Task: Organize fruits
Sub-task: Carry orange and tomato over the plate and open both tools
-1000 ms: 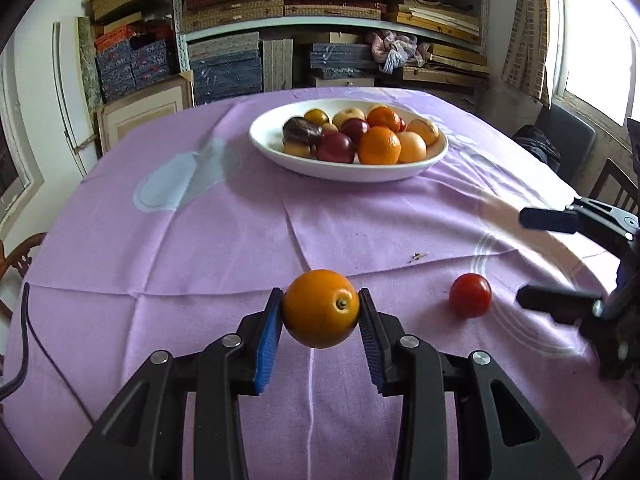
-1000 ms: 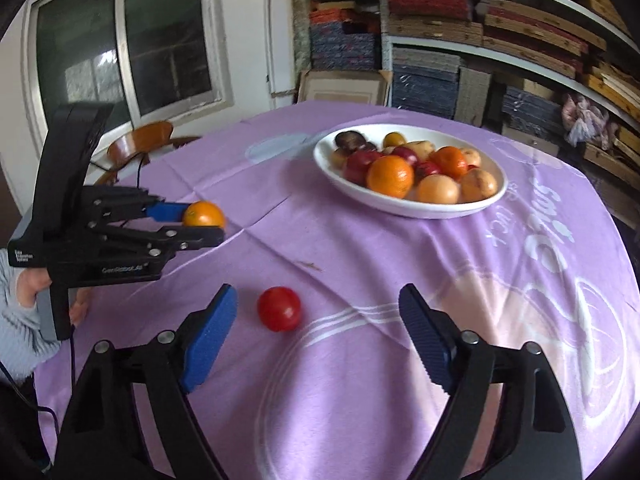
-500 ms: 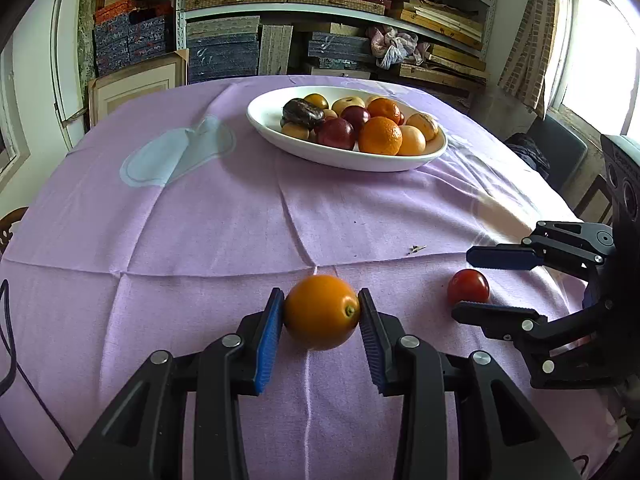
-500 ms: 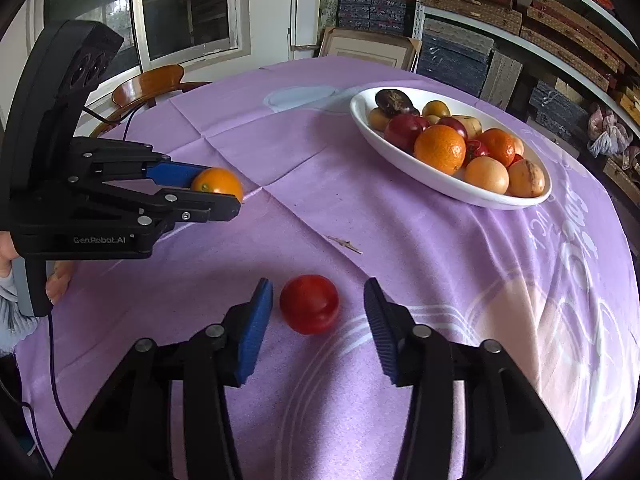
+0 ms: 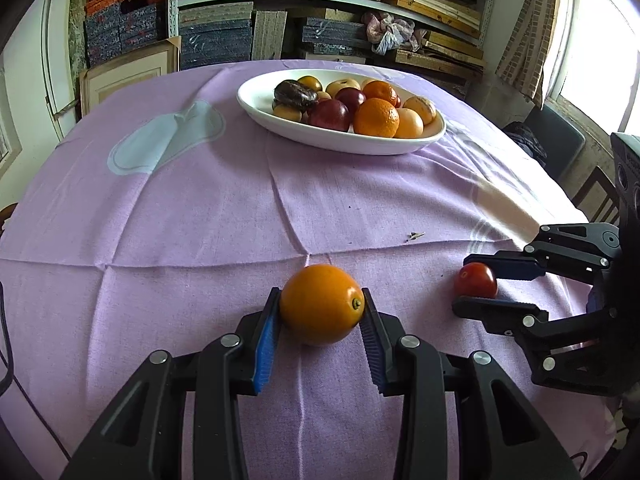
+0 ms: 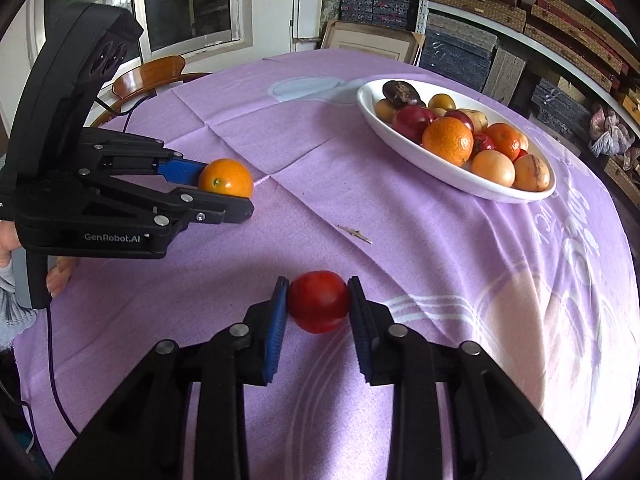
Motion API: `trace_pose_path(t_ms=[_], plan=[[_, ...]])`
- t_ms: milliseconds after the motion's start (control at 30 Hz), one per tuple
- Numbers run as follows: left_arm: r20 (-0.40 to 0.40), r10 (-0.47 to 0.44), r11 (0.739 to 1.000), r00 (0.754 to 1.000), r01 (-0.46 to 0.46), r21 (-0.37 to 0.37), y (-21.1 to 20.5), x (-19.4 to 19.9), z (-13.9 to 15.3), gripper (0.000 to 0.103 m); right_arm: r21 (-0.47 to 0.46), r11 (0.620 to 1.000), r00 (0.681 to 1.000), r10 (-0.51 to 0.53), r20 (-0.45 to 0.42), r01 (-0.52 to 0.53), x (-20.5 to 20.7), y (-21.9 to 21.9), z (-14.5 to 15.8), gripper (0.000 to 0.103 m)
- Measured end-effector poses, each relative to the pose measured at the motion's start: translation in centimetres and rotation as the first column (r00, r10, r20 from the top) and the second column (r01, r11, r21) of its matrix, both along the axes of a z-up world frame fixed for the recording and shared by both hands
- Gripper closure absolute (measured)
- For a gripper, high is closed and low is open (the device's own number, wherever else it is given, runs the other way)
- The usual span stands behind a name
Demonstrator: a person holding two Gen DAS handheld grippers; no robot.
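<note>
Our right claw (image 6: 318, 308) has just been closing and now pinches the red fruit (image 6: 319, 301), which sat free between wide jaws a second ago, so both loose fruits are gripped and ready for the white bowl (image 5: 360, 146) across the purple surface (image 5: 200, 208). Our left claw (image 5: 321, 312) clamps the orange (image 5: 321, 304), stem dimple toward its right pad. Both fruits are near-round, with no clear long axis.
</note>
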State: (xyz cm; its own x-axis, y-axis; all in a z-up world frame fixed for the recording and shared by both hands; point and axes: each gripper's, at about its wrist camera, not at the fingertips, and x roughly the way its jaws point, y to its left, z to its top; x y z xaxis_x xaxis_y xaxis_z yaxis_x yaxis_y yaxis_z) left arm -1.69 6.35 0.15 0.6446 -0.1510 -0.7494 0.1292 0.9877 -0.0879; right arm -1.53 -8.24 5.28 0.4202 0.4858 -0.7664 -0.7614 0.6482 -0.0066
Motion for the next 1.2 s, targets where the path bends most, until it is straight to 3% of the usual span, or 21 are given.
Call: trace_pose_path(t_ms=[300,433,533,700,833,967,1200], plan=[[0.053,0.015,1.0,0.998,-0.015,0.016,-0.1,-1.1,0.7,0.065,0.029,0.999,0.999,-0.045,-0.013,0.045,-0.4,-2.4,0.2,0.074],[0.079,0.029,0.999,0.996,-0.03,0.015,0.2,-1.0,2.7,0.065,0.037,0.996,0.997,-0.078,-0.018,0.079,-0.2,-4.1,0.8,0.074],[0.14,0.044,0.998,0.989,-0.051,0.046,0.6,0.1,7.2,0.065,0.073,0.99,0.992,-0.122,0.045,0.118,0.8,-5.7,4.8,0.074],[0.249,0.052,0.994,0.967,-0.073,0.079,0.1,2.9,15.8,0.065,0.221,0.959,0.954,-0.223,0.201,0.177,2.5,-8.3,14.8,0.074],[0.294,0.045,0.994,0.955,-0.074,0.087,-1.3,5.9,19.2,0.065,0.282,0.94,0.934,-0.261,0.243,0.189,4.9,-8.7,18.5,0.074],[0.278,0.049,0.995,0.959,-0.072,0.072,-2.5,10.1,18.6,0.065,0.273,0.94,0.94,-0.266,0.214,0.204,8.9,-7.3,17.7,0.074],[0.168,0.074,0.995,0.983,-0.084,0.054,-2.6,17.8,12.7,0.065,0.218,0.951,0.963,-0.246,0.11,0.218,16.5,-2.9,11.4,0.074]])
